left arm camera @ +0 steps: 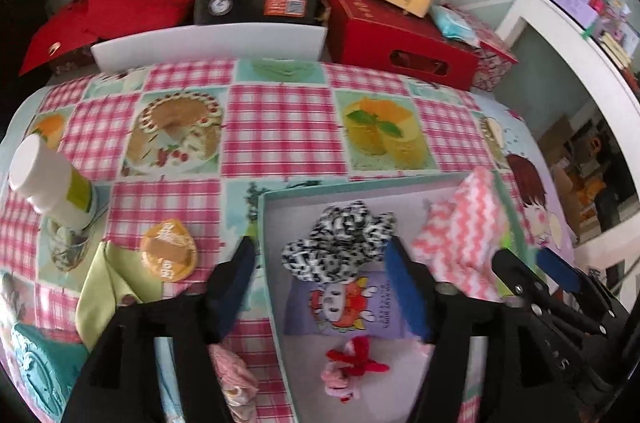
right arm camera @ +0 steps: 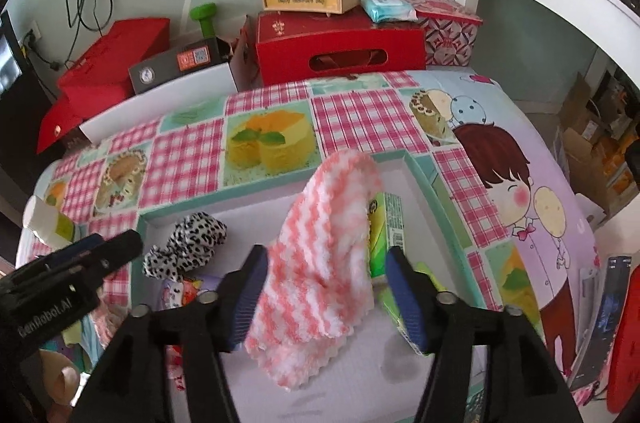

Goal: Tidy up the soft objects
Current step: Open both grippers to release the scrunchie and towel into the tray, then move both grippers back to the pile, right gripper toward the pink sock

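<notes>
Right tongs (right arm camera: 324, 283) spread, one pink-striped cloth (right arm camera: 320, 255) between, left tongs (left arm camera: 320, 275) spread, one spotted scrunchie (left arm camera: 336, 243), one tray (left arm camera: 268, 223).

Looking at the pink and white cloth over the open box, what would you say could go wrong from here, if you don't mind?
1. The pink and white cloth lies between the right claw's spread jaws, seemingly unclamped; it may land draped over the box rim rather than fully inside.
2. It could cover the green packet, hiding it.
3. The left claw is close by above the black and white scrunchie; the two claws might bump.
</notes>
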Available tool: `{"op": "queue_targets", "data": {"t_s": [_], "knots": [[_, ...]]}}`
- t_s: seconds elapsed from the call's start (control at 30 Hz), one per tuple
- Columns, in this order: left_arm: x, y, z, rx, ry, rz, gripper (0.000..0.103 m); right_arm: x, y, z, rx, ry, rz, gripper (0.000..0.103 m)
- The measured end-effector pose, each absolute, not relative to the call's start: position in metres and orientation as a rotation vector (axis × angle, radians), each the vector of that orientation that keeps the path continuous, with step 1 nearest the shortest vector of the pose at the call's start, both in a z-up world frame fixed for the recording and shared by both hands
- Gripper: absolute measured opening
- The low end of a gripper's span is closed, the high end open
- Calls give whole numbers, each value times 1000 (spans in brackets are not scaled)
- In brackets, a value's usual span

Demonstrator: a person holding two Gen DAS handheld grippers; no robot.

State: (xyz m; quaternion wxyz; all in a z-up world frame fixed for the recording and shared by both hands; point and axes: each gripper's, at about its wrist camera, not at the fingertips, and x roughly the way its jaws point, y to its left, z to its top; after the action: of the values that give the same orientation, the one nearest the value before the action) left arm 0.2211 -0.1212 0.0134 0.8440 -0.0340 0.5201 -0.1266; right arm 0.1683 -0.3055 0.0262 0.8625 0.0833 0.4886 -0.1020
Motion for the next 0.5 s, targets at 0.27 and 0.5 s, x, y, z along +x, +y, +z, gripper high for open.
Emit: {"op": "queue_targets", "data": {"t_s": [0.27, 0.5], "knots": [[225, -109, 4, -51, 1105, -188, 92, 167, -310, 20, 171, 1034, -236, 103], [225, -98, 3, -99, 1108, -197, 92, 168, -310, 20, 173, 1033, -232, 103]]}}
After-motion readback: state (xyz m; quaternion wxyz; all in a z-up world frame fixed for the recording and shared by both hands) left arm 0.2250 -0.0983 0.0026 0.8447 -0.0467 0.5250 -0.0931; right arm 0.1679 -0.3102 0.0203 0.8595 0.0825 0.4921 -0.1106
